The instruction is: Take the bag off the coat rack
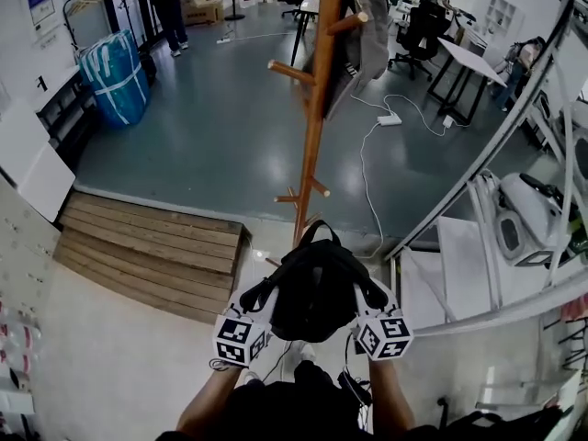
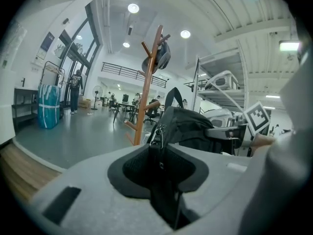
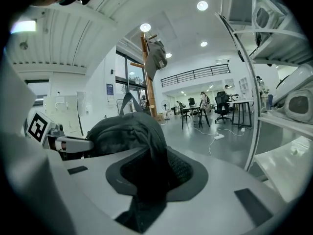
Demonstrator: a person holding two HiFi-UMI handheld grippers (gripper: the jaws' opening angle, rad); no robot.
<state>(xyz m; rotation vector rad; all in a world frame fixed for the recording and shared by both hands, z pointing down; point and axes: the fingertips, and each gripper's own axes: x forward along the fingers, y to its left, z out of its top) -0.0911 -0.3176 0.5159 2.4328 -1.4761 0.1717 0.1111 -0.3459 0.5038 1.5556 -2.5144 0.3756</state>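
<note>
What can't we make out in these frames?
- Head view: the bag hides the tips of the left gripper and right gripper.
- Head view: the coat rack top is cut off by the upper edge.
- Gripper views: the grey item on the rack is too small to identify.
</note>
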